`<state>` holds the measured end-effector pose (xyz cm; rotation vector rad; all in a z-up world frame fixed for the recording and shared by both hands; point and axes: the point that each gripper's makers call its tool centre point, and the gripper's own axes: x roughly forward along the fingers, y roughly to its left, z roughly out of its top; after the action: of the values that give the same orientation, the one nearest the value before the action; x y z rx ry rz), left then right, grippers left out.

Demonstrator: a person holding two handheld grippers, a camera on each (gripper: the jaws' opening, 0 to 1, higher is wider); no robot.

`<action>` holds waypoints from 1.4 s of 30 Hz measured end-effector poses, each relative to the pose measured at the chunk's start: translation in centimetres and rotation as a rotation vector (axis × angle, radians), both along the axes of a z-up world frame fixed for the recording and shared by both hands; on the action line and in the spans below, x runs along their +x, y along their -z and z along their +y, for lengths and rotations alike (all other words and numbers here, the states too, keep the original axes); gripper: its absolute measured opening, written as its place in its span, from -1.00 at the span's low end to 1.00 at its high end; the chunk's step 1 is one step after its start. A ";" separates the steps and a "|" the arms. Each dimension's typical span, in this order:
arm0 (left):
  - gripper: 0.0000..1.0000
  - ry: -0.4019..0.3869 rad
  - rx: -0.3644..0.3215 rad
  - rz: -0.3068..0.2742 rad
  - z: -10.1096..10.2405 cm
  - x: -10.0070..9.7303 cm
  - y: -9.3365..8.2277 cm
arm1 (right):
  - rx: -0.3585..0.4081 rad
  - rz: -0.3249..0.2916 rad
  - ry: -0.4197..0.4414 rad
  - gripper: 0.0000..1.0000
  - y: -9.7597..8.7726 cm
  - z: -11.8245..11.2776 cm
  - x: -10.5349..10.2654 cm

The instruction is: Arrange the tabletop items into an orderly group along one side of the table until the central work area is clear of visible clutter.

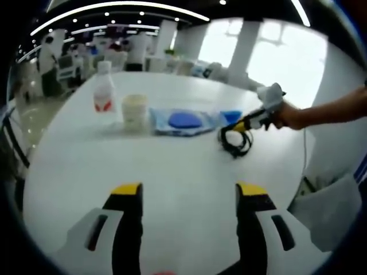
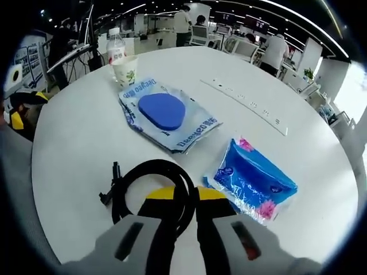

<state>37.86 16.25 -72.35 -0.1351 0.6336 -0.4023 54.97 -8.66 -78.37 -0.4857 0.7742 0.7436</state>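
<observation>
1. Left gripper (image 1: 189,192): jaws wide apart, nothing between, hovering over bare near part of white tabletop (image 1: 172,166).
2. Right gripper (image 2: 183,195): jaws pinched narrow on loop of black cable (image 2: 150,175), cable resting on tabletop. Seen from left gripper view at right, held by a hand (image 1: 289,116).
3. Bottle (image 1: 104,90), clear w/ red-white label, upright at far side; paper cup (image 1: 134,112) just beside it.
4. Clear bag w/ blue pad (image 2: 162,110) inside, flat, next to cup, toward centre.
5. Blue tissue pack (image 2: 252,180) lying near right gripper, close to bag, not touching as far as can tell.
6. White power strip (image 2: 243,103) flat, beyond the bag and tissue pack, well apart from cable.
</observation>
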 end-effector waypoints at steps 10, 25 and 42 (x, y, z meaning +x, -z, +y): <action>0.24 -0.004 0.001 0.005 0.1 0.0 0.2 | -0.006 0.028 0.022 -0.81 1.2 -0.2 0.1; 0.24 -0.002 0.007 0.014 0.2 0.0 0.5 | -0.012 0.046 0.029 -0.81 2.0 -0.4 0.0; 0.24 -0.018 0.008 0.010 0.5 0.1 0.4 | 0.013 0.058 0.086 -0.78 1.2 -0.9 -0.2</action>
<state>37.97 16.76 -72.70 -0.1351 0.6433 -0.3823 54.81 -9.52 -79.53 -0.4180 0.8385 0.6843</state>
